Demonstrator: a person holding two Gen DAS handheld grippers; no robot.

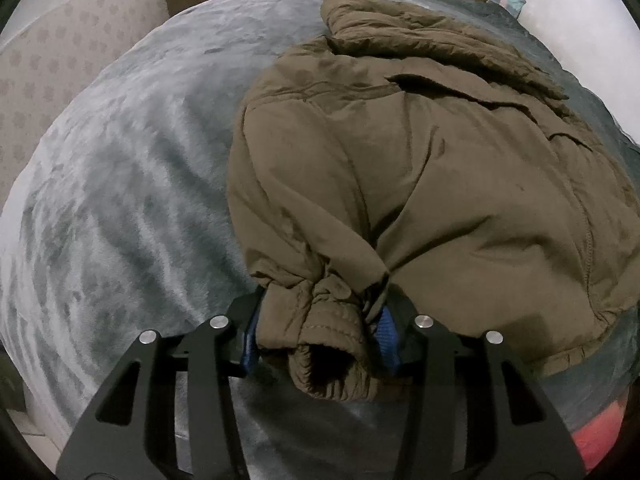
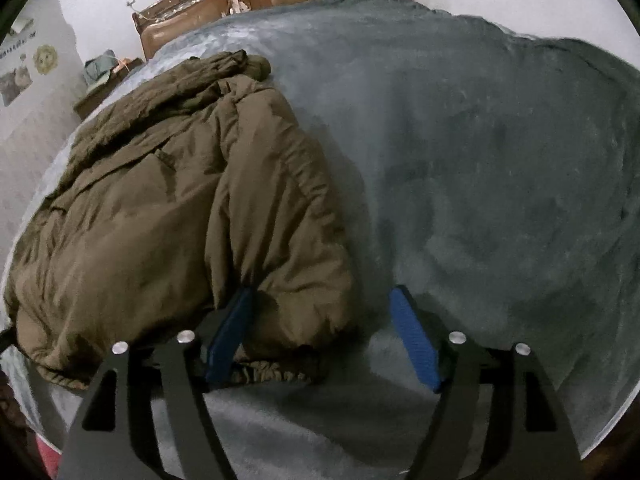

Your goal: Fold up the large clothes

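Brown jacket point(image 1: 420, 168) lies bunched on the grey blanket point(image 1: 132, 200) covering the bed. Left gripper point(image 1: 320, 332) jaws clamped on the jacket's cuff point(image 1: 320, 344). Right gripper point(image 2: 320, 332) jaws apart, straddling the jacket's near corner, nothing gripped.

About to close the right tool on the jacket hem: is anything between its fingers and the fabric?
Nothing visible. The right tool is open astride the jacket corner; its left pad is against the fabric, and only grey blanket lies beyond.
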